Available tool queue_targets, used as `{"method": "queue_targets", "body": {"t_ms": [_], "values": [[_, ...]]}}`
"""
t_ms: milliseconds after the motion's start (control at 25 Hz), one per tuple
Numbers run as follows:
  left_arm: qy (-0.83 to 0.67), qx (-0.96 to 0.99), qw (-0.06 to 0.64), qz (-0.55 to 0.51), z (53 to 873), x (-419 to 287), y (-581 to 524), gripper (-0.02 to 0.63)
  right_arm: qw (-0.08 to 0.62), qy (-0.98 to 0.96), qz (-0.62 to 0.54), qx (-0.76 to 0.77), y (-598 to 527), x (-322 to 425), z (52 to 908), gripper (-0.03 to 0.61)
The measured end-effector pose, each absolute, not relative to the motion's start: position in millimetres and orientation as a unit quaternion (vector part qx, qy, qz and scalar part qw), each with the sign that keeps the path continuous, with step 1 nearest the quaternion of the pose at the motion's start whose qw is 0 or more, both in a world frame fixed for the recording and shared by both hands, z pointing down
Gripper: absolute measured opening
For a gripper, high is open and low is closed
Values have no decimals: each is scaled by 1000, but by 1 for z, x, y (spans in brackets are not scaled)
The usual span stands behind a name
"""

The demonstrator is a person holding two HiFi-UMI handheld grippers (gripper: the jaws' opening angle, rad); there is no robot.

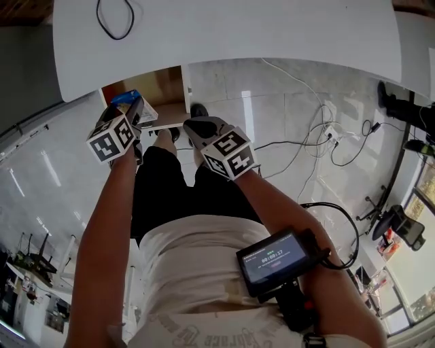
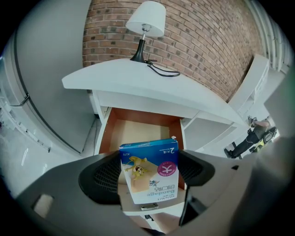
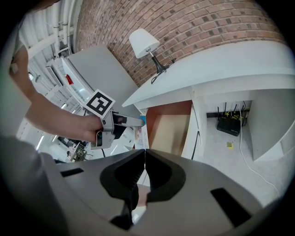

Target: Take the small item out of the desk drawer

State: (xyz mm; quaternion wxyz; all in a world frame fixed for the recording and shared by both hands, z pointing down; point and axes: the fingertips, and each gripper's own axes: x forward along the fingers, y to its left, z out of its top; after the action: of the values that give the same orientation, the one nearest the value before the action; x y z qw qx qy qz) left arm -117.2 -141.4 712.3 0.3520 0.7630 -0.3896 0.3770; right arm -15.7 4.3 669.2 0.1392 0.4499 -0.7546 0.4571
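In the head view, your left gripper sits at about 10 o'clock from the middle of the frame, its marker cube facing up. Its jaws are clamped on the small box at the front of the open drawer. The drawer lies at 11 o'clock, under the edge of the white desk. A black cable loops on the desktop at 12 o'clock. Your right gripper is just beside the left one, toward 3 o'clock from it, and a small screen is strapped to your right forearm at 5 o'clock. In the left gripper view, the two dark pads press the blue-and-white box from 9 and 3 o'clock. The box stands on end with its print upside down, and the drawer's bare wooden floor shows behind it at 12 o'clock. A white lamp stands on the desk against the brick wall higher up. In the right gripper view, your right jaws meet at their tips with nothing between them. The left gripper with the box is at 11 o'clock from them, the open drawer is at 12 o'clock, and a black router stands under the desk at 2 o'clock.
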Motion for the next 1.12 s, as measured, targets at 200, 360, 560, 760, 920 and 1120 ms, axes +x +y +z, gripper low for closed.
{"method": "queue_targets", "body": {"t_ms": [200, 360, 560, 760, 920, 1120], "values": [[-391, 765, 360, 363, 691, -114, -130, 380, 141, -756, 455, 449, 4, -7, 660, 6], [-397, 763, 371, 350, 674, -120, -124, 380, 144, -760, 446, 449, 0, -5, 648, 6], [-412, 759, 380, 332, 655, -133, -122, 380, 145, -766, 439, 447, -6, -7, 633, 6], [-419, 758, 385, 320, 642, -143, -115, 380, 149, -773, 429, 443, -8, -13, 622, 6], [-416, 762, 391, 307, 631, -143, -110, 380, 149, -777, 422, 443, -11, -13, 614, 6], [-404, 772, 397, 289, 616, -141, -107, 380, 150, -779, 417, 443, -12, -14, 605, 6]]}}
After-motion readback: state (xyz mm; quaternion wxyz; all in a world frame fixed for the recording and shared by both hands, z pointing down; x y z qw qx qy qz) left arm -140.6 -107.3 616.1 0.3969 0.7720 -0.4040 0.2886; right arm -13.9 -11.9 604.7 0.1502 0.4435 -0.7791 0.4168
